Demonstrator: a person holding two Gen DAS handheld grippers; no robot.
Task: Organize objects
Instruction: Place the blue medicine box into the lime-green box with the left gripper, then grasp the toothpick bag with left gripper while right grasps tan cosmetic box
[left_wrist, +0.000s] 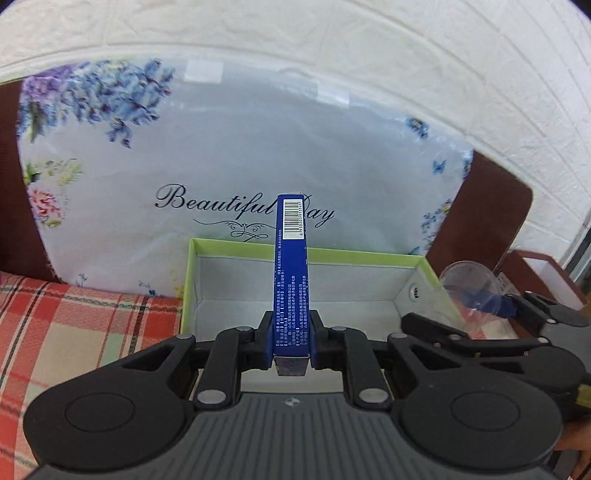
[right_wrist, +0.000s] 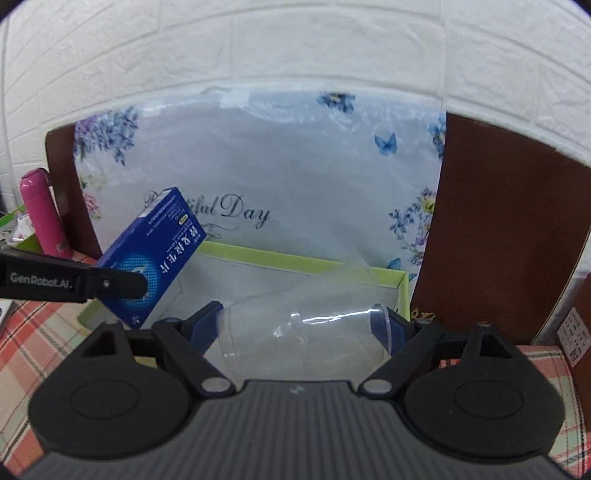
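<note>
Nearest, the left gripper (left_wrist: 290, 332) has its fingers clenched on a slim blue carton (left_wrist: 290, 280), which stands upright between the pads, barcode end farthest from the camera. To its right the right gripper (right_wrist: 306, 325) grasps a clear plastic cup (right_wrist: 303, 314) lying on its side, the blue pads pressing its walls — jaws spread wide around it. Both items hang above the near edge of an open green-rimmed box (left_wrist: 369, 256) resting on a plaid cloth (left_wrist: 74, 332). Beyond the box leans a floral "Beautiful Day" pillow (left_wrist: 240, 147) — behind it, a white brick-pattern wall (left_wrist: 406, 55).
</note>
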